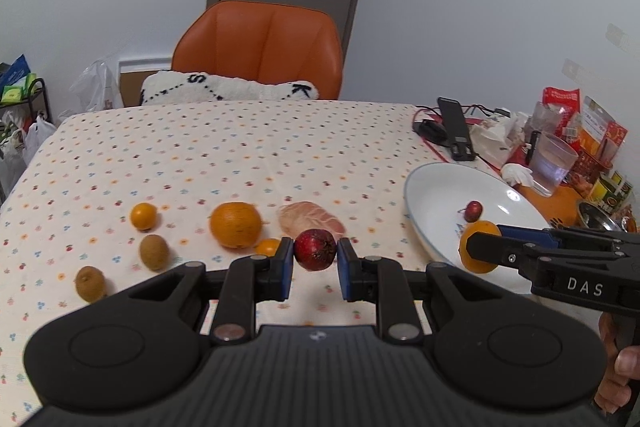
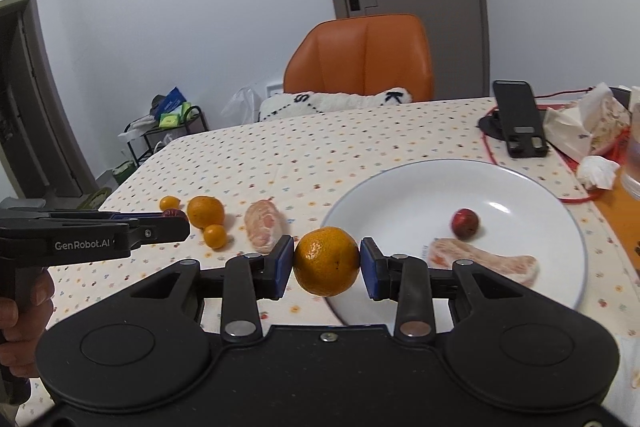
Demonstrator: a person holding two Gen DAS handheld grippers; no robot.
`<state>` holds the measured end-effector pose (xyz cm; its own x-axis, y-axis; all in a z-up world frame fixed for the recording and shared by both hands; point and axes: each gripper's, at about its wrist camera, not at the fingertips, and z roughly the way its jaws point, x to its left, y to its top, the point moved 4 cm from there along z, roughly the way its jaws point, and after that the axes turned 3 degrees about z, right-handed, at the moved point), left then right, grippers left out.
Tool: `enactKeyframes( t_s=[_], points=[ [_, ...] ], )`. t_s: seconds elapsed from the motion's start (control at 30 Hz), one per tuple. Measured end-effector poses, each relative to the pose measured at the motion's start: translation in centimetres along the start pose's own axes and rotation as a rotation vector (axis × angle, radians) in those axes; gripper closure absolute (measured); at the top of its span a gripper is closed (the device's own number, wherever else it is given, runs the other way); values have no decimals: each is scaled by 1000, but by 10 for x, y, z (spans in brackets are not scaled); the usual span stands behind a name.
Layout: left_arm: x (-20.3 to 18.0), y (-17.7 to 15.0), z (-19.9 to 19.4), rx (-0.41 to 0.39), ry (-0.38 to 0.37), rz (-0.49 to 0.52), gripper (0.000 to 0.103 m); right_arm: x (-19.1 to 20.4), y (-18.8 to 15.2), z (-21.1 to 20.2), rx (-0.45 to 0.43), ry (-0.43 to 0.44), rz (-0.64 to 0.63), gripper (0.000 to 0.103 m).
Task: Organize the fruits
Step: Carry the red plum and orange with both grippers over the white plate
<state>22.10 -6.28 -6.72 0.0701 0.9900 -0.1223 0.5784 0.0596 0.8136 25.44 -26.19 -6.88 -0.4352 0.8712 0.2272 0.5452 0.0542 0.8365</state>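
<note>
In the left wrist view, the left gripper (image 1: 315, 255) clamps a small, round, dark red fruit (image 1: 315, 249) between its blue pads, held just above the desk (image 1: 240, 147), which wears a cream cloth dotted with tiny flowers. Beyond it lie a large dimpled orange (image 1: 235, 224), a small smooth mandarin (image 1: 143, 216) further left, a tiny orange fruit (image 1: 267, 247) just beside the left finger, two fuzzy brown oval kiwis (image 1: 154, 252) (image 1: 91, 283) at near left, and a pale pink peeled pomelo segment (image 1: 310, 218) with a veined skin. At right sits a glossy white plate (image 1: 432, 195) holding another small red fruit (image 1: 474, 210). The right gripper (image 1: 480, 251) reaches in from the right, pinching an orange over the plate's near edge.

In the right wrist view, the right gripper (image 2: 326, 262) squeezes a round, pebbled tangerine (image 2: 326, 261) between its blue pads, over the near left rim of the white plate (image 2: 400, 195). On the plate rest the small red fruit (image 2: 465, 223) and a second pink pomelo piece (image 2: 492, 261). At left, the left gripper (image 2: 176, 217) grips its red fruit, mostly hidden by its black fingers. A padded orange chair (image 2: 360, 59) stands at the far side.
</note>
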Motion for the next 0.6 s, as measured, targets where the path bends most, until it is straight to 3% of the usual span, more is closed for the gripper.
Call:
enactKeyframes(
  t_s=[0.6],
  points=[
    [-55, 4, 17, 6, -62, 60, 82, -50, -8, -23, -25, -58, 66, 69]
  ],
)
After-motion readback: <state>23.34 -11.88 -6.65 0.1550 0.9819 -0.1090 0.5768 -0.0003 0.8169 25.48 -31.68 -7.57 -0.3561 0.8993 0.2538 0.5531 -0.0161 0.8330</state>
